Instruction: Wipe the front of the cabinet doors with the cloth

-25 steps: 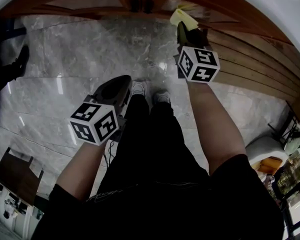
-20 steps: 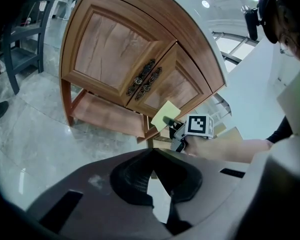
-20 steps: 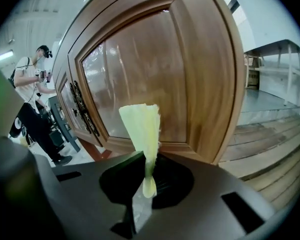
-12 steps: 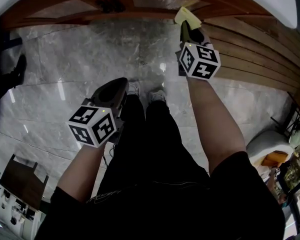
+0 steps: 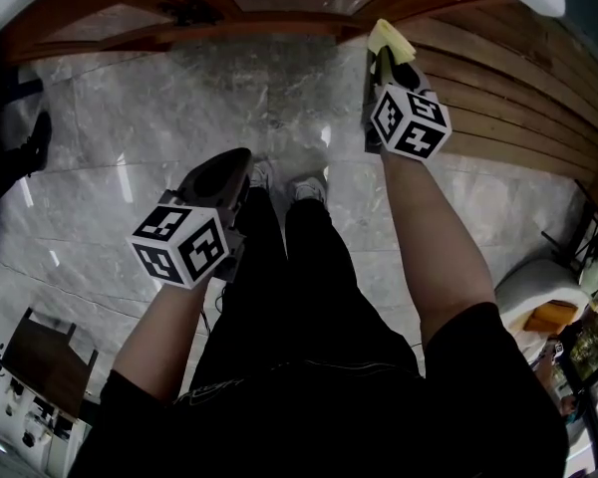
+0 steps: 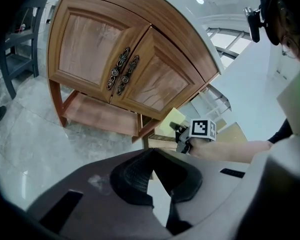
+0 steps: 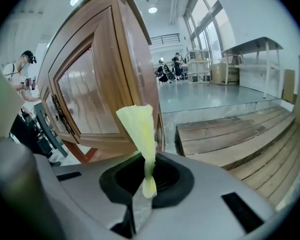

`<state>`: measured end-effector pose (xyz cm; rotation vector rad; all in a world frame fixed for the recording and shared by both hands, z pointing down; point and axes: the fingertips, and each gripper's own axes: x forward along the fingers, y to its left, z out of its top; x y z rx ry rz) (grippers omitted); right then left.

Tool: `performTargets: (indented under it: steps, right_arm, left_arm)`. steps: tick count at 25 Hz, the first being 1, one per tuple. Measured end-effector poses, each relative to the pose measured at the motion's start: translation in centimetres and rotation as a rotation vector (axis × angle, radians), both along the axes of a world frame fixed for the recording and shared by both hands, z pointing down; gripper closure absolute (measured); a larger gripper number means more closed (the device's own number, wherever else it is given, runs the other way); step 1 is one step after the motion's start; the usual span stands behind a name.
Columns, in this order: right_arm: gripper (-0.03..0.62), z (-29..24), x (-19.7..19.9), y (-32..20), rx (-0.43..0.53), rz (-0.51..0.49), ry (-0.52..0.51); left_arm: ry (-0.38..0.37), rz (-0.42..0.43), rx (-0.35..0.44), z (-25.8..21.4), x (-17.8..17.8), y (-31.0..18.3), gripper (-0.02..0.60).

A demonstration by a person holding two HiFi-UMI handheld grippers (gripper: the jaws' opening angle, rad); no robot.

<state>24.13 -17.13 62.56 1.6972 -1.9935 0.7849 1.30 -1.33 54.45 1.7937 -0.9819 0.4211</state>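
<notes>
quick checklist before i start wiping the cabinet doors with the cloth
1. Cloth gripped in the right hand-held gripper: ok, jaws shut on it.
2. Cabinet doors closed: ok, both shut.
3. Cloth against a door front: not ok, it is by the cabinet's right corner, not on a door.
4. Left hand-held gripper out of the way: ok, shut, empty, low and back from the cabinet.
5. Enough loose cloth to wipe with: cannot tell, only a narrow strip shows.
</notes>
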Motion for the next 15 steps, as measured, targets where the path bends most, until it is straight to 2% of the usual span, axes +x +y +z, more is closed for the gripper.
performTargets:
  steps: [4, 6, 8, 10, 15]
  right_arm:
    - [0.554, -1.2, 1.1, 0.8, 0.008, -0.002, -0.018]
    - [0.554, -2.7, 1.0, 1.6, 0.017, -0.040, -0.035]
    - [0.554, -5.2, 0.0, 2.5, 0.029, -0.129, -0.066]
    - [0.554, -8.5, -1.3, 4.0, 0.033, -0.226, -0.141]
    - [0.554, -19.2, -4.8, 9.1, 0.016, -0.467, -0.325]
  left_arm:
    - [-0.010, 0.002, 0.020, -0.7, 1.1, 0.1, 0.574]
    - [-0.012, 0.005, 0.035, -1.5, 1.6, -0.1, 0.575]
    - [-0.012, -0.001, 0.062, -3.0, 1.8, -0.4, 0.575]
    - [-0.007, -0.006, 0.095, -5.2, 2.0, -0.7, 0.575]
    - [0.013, 0.017, 0.182, -13.5, 2.7, 0.3, 0.575]
